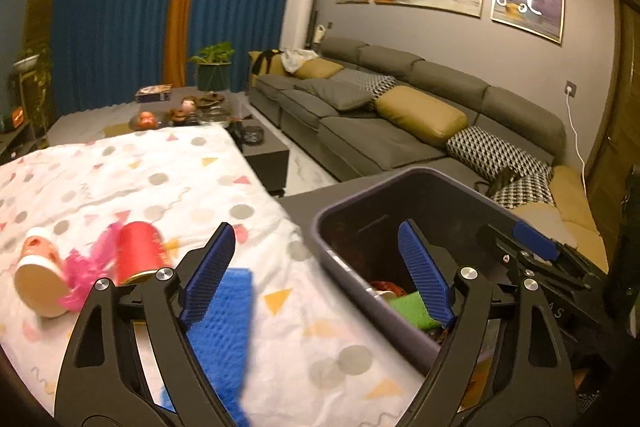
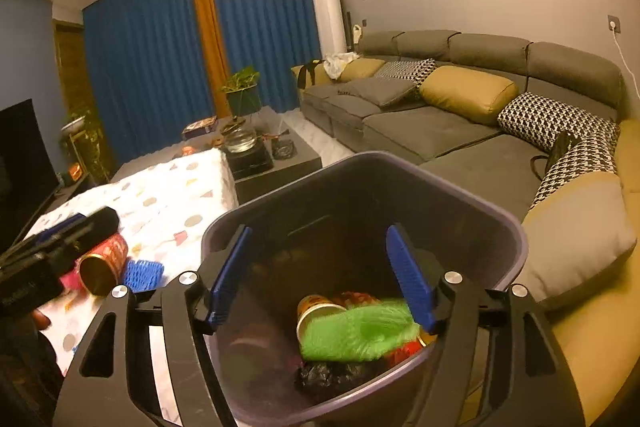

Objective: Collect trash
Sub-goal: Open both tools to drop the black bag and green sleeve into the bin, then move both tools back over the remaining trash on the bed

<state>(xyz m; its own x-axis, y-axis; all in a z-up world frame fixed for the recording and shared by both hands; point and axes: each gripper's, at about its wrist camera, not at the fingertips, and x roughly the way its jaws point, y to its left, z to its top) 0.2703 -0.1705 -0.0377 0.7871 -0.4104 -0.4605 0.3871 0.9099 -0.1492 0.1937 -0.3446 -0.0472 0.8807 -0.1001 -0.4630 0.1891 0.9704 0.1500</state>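
Over the bin, right gripper hangs wide open, empty; green fluffy trash lies inside below it. Left gripper, wide open and empty, straddles the bin's rim beside the table edge; red can and blue mesh lie just left. Risk: bumping the bin, or rolling the can off the tablecloth.
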